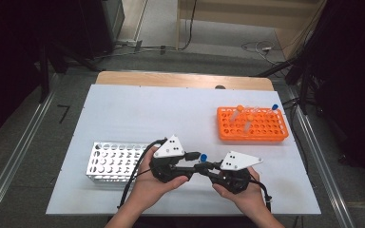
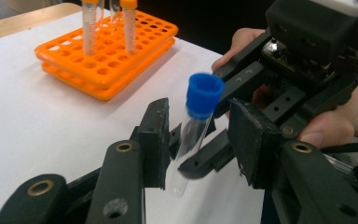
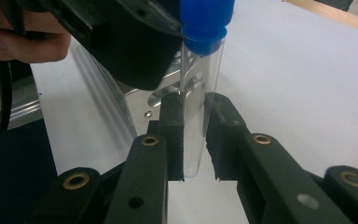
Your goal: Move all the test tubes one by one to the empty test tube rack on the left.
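Right gripper (image 3: pixel 193 140) clamped on clear blue-capped tube (image 3: pixel 200 93), pads pressing both sides of glass, tube upright between them. Left gripper (image 2: pixel 205 140) faced it, jaws apart around same tube (image 2: pixel 193 135); gap visible on each side, no pad contact. Tube held above white table (image 1: pixel 123 109), between two grippers, just right of white rack (image 1: pixel 116 161). Orange rack (image 1: pixel 253 124) stood well apart from white rack, toward far right, carrying capped tubes (image 2: pixel 109 28).
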{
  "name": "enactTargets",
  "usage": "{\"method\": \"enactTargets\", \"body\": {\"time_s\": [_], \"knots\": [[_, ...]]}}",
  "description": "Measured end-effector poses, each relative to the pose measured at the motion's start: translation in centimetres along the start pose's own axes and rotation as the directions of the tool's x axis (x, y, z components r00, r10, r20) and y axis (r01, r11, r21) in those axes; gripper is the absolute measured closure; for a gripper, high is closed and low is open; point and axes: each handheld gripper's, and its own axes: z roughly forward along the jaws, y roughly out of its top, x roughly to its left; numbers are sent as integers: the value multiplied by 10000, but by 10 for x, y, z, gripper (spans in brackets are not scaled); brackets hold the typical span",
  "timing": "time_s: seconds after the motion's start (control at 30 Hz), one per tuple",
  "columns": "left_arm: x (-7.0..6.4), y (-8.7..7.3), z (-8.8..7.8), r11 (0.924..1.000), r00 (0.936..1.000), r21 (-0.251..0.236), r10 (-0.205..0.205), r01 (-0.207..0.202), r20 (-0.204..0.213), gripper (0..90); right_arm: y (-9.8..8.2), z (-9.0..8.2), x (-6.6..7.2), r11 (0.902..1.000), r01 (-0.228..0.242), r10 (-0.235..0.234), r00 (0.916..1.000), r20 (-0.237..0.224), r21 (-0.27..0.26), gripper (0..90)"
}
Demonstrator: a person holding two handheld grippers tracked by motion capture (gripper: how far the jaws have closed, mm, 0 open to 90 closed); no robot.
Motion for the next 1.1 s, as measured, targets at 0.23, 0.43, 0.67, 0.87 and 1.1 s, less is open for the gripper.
{"method": "enactTargets", "body": {"time_s": [0.23, 0.43, 0.67, 0.87, 1.1], "knots": [[1, 1, 5, 9999, 10000, 94, 93, -92, -20, 683, 0, 0, 2, 10000, 21, -22, 9999, -109, -43, 752], [0, 0, 6, 9992, 9994, 181, 349, -348, -45, 737, 0, 1, 2, 10000, -17, 17, 9998, -193, -2, 752], [1, -1, 5, 9984, 9981, 127, 554, -551, -254, 765, -2, 2, 2, 9999, -138, 136, 9996, -236, -88, 748], [4, -1, 0, 9990, 9978, -20, 455, -457, -477, 766, -2, 2, 1, 9996, -203, 198, 9994, -301, -176, 650], [10, 1, -8, 9992, 9966, -228, 307, -325, -765, 766, -5, 0, -8, 9977, -582, 565, 9971, -514, -336, 400]]}}
